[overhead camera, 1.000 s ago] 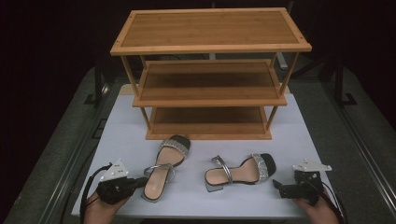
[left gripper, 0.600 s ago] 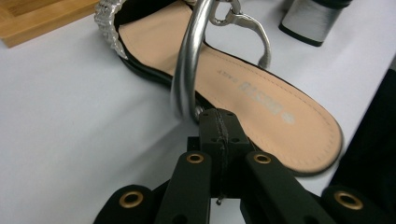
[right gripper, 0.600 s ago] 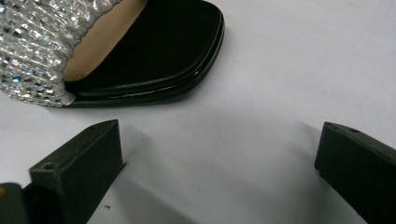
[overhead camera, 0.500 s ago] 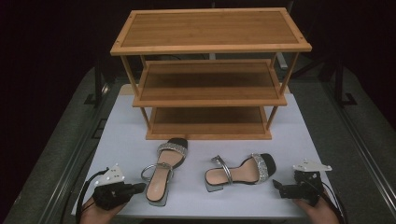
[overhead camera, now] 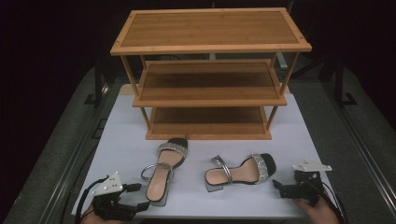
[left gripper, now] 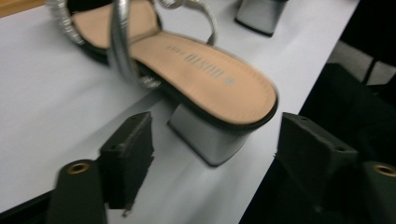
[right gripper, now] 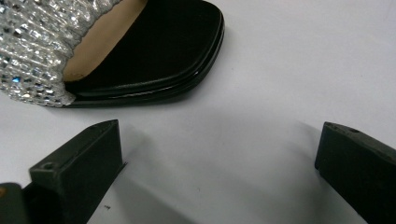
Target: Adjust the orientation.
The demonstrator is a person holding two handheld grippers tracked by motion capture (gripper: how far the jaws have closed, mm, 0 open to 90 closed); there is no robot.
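both grippers sat at the near edge of the white table (overhead camera: 116,140), one at each corner. left gripper (overhead camera: 133,198) lay at the near left, its jaws having just been opening; in the left gripper view they stood wide apart, with the silver block heel of the left sandal (overhead camera: 163,170) just ahead of the gap between them and neither pad touching it. that sandal lay with its heel toward the near edge and its black toe pointing far, toward the wooden shoe rack (overhead camera: 210,74); a sparkly band crossed its front and a silver strap looped over its tan insole. in the left gripper view the heel (left gripper: 210,140) stood close to the table's near edge, with dark floor beyond. right gripper (overhead camera: 280,186) rested at the near right, held by a hand (overhead camera: 317,212) that came in from the bottom, and its jaws were also spread wide with nothing between them. the right sandal (overhead camera: 240,170) lay on the table just left of that gripper, black toe pointing right toward it and heel pointing left. in the right gripper view the toe (right gripper: 159,51) and its glittering band were just beyond the open jaws, apart from them, over bare white surface. the two sandals lay near each other but not touching, both on the near side of the rack, whose three shelves stood at the far half of the table.
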